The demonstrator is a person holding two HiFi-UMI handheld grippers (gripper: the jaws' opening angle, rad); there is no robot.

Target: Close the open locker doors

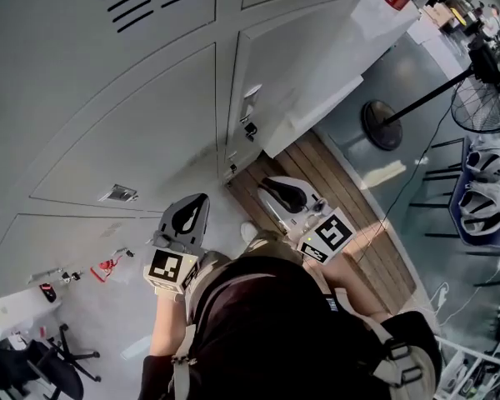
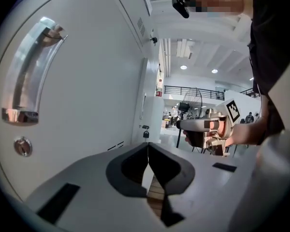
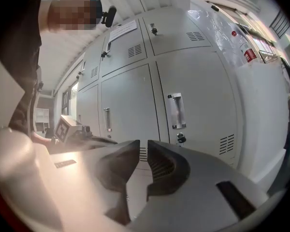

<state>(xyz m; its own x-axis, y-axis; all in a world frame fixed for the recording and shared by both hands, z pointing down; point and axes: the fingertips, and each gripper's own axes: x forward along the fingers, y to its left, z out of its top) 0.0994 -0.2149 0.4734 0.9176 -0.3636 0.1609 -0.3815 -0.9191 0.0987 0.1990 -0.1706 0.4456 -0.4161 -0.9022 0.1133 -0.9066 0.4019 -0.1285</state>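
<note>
Both claws held up empty in front of the grey lockers [image 1: 133, 132].

The left claw [image 2: 148, 146] has its jaws pressed together with nothing between them. It sits just beside a locker door [image 2: 92, 81] that carries a metal handle [image 2: 29, 71] and a keyhole [image 2: 22, 146]. The right claw [image 3: 143, 144] shows a narrow gap between its jaws and grips nothing. It faces the lockers, whose doors look flush in the right gripper view. One door there has a handle [image 3: 176, 110] with a key lock [image 3: 181, 138] below it.
</note>
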